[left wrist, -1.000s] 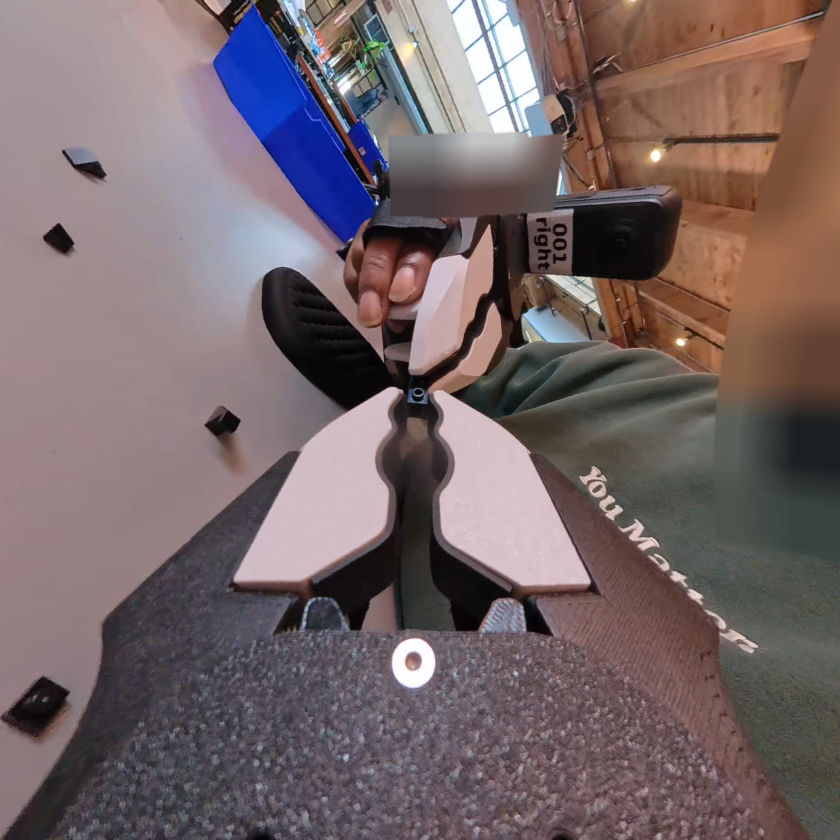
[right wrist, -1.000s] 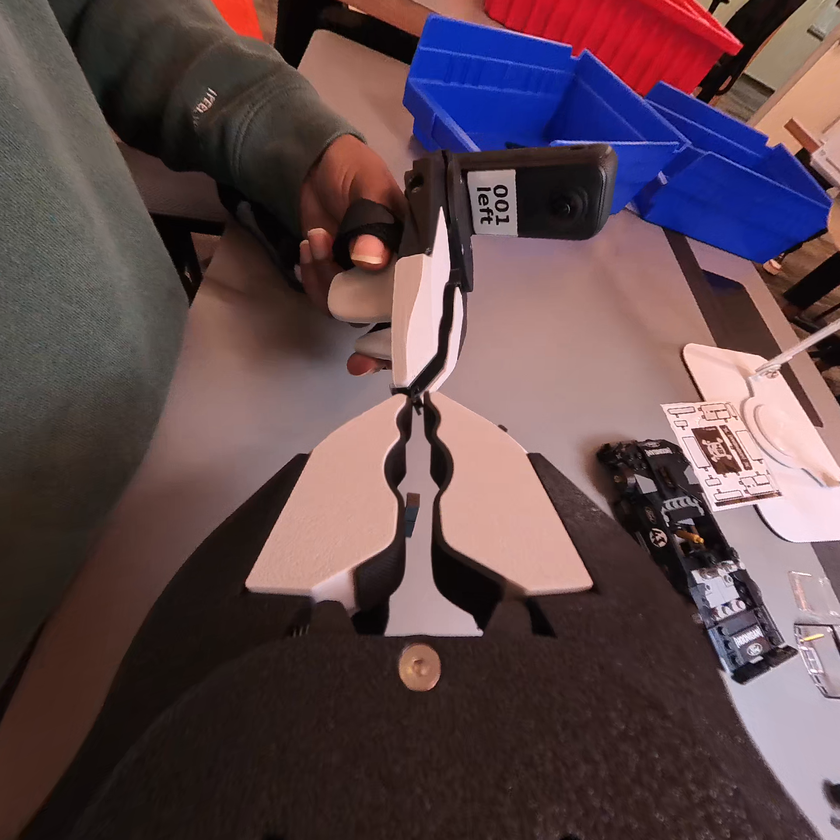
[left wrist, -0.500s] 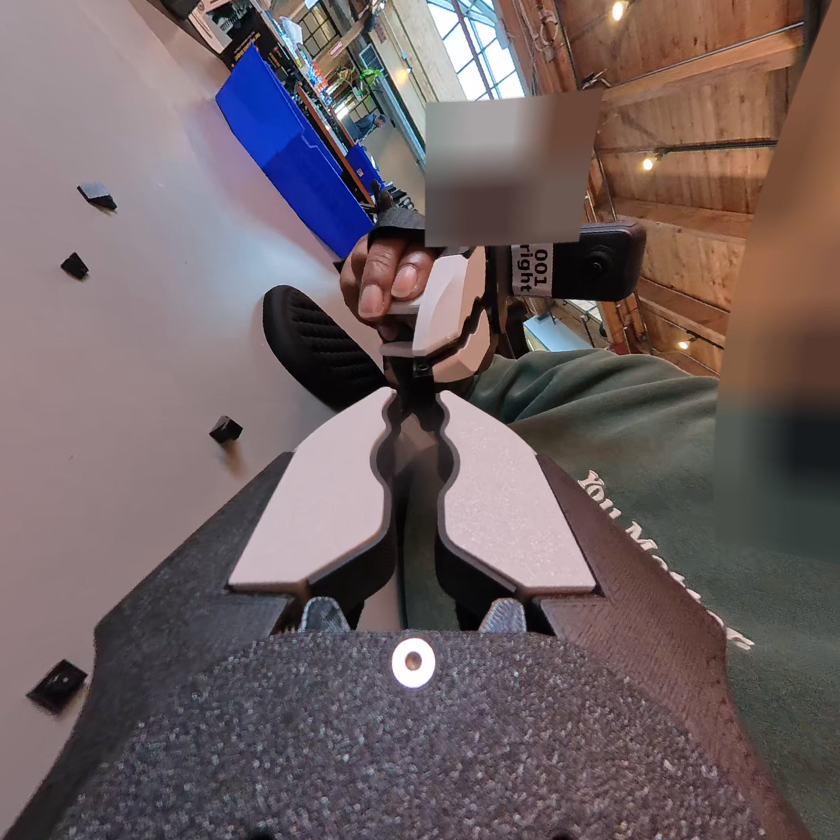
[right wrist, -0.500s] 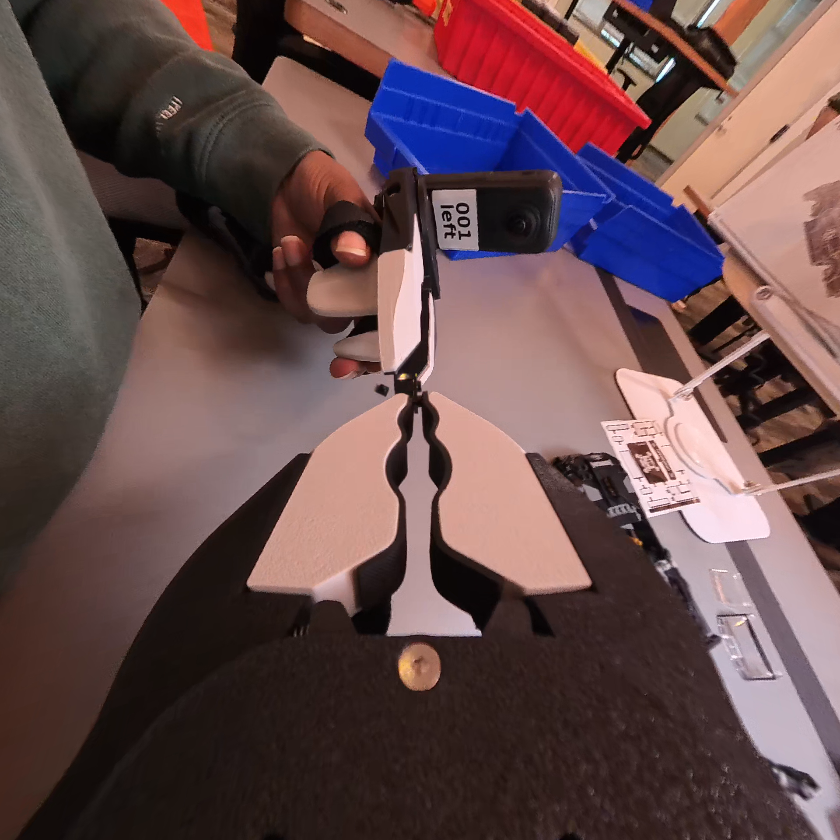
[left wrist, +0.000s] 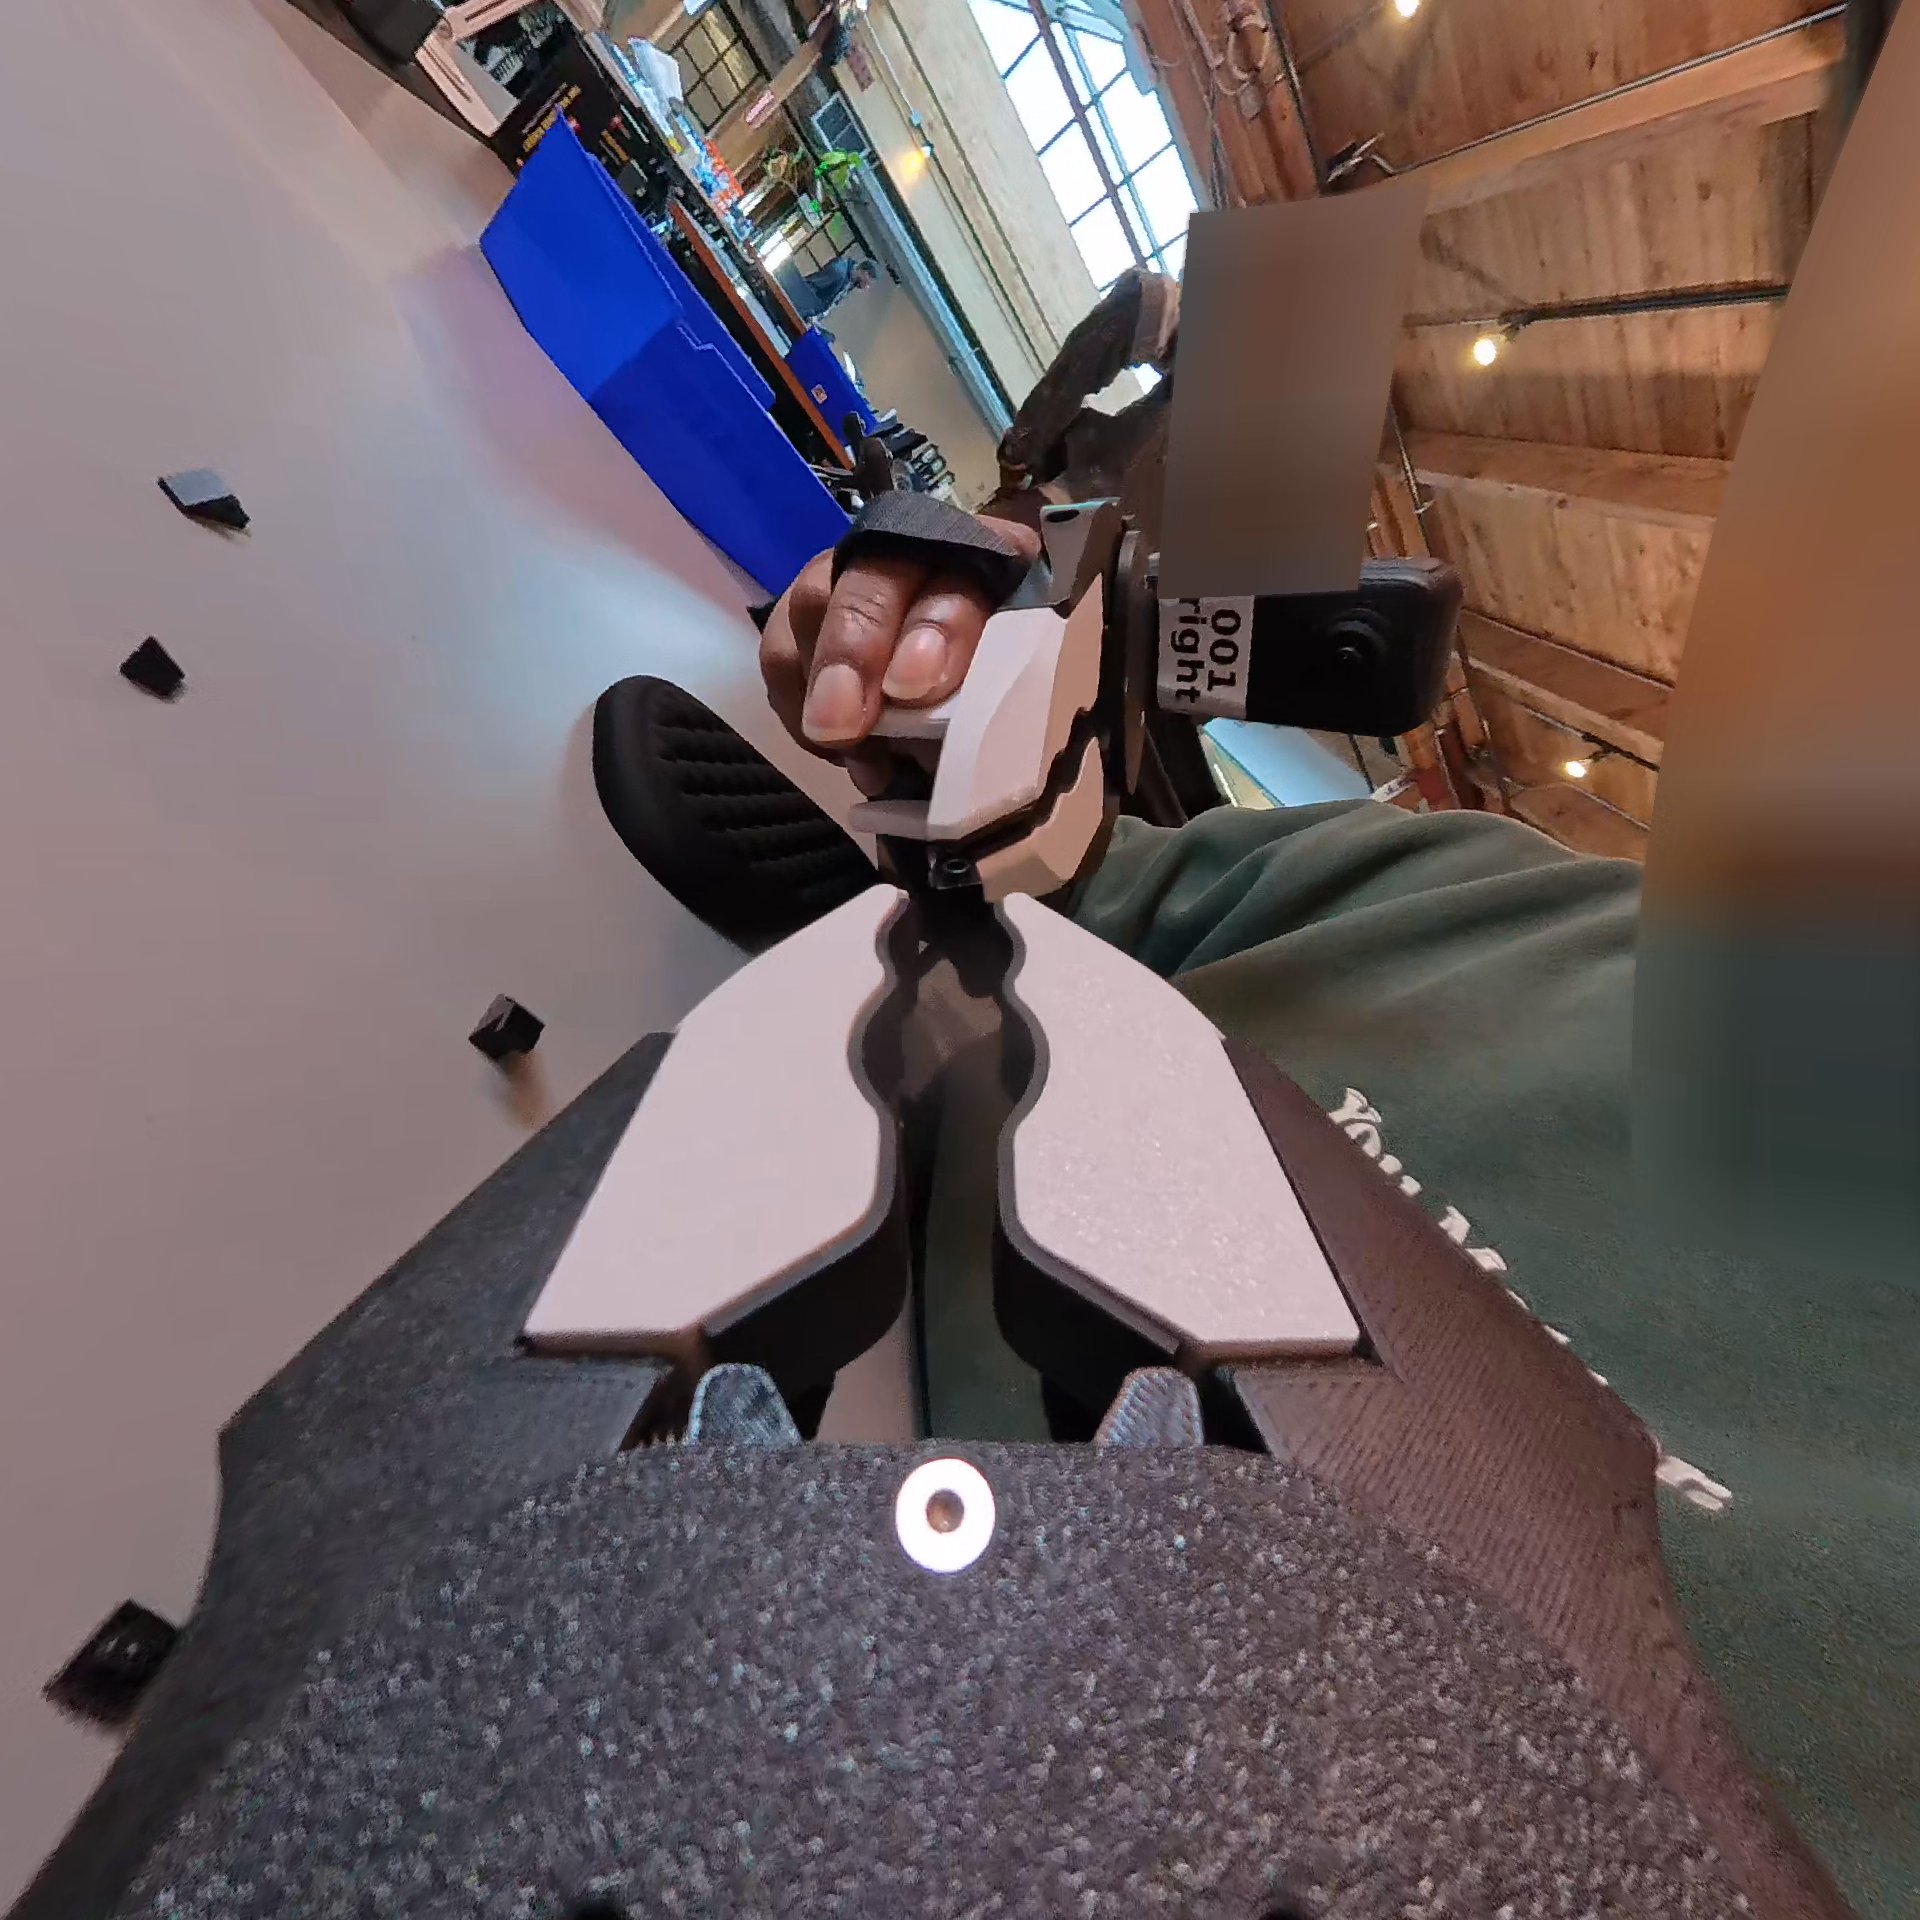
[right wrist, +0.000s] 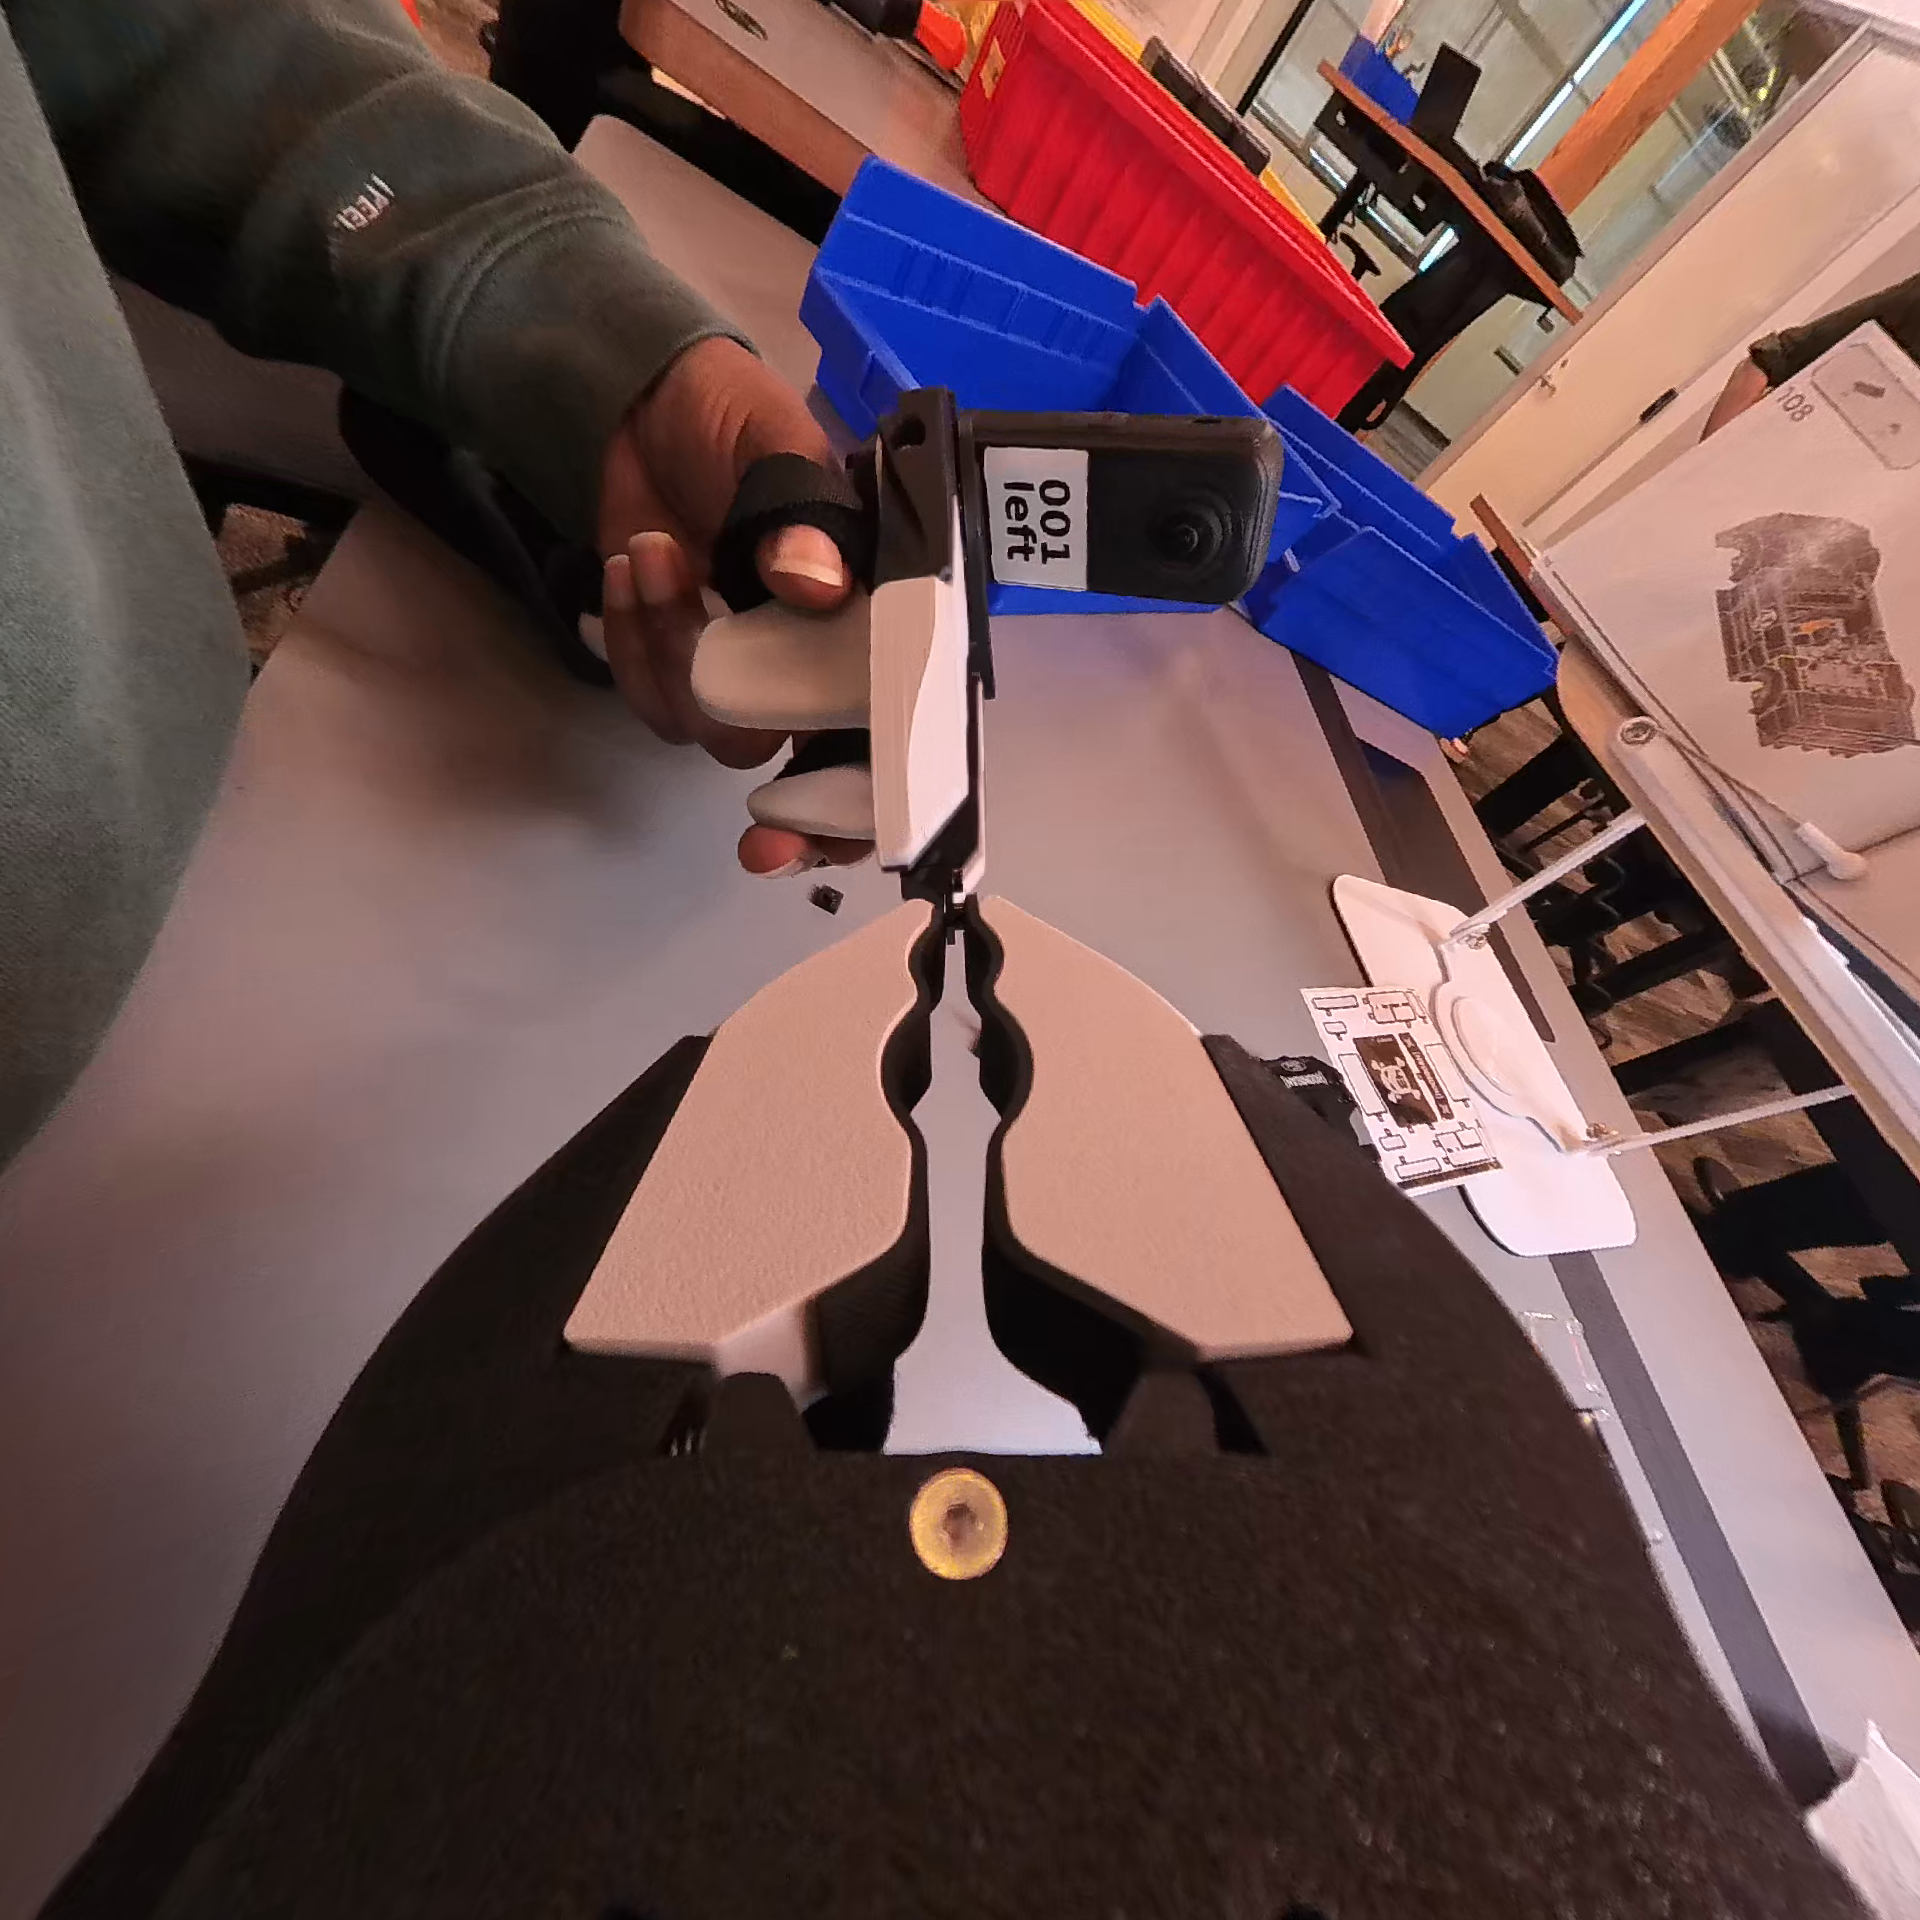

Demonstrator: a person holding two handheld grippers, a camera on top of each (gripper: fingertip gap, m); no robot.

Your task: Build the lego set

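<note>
My two grippers meet tip to tip above the grey table [right wrist: 1143, 790]. In the right wrist view my right gripper [right wrist: 951, 920] is shut on a small black lego piece [right wrist: 949, 928]. My left gripper [right wrist: 940, 883] stands edge-on just beyond it, jaws close together, tip touching that piece. In the left wrist view my left gripper [left wrist: 951, 902] has its tips narrowly apart with dark material between them. The black piece [left wrist: 951, 868] sits at the tips of the right gripper [left wrist: 961, 873] just past them. A black lego car [right wrist: 1299, 1075] peeks out behind my right finger.
Loose black pieces [left wrist: 506, 1027] [left wrist: 153, 665] [left wrist: 203, 499] lie on the table, and one [right wrist: 824, 896] lies under the left hand. Blue bins [right wrist: 987, 312] and a red bin [right wrist: 1174, 197] stand behind. A sticker sheet [right wrist: 1397, 1086] and a white stand [right wrist: 1538, 1195] with an instruction page [right wrist: 1766, 623] are at the right. Left and right tips are no more than a few centimetres apart.
The black piece sat between my left tips a second ago; it now sits at the right gripper's tips. Both grippers have tilted upward, and the lego car has slipped mostly behind my right finger.
</note>
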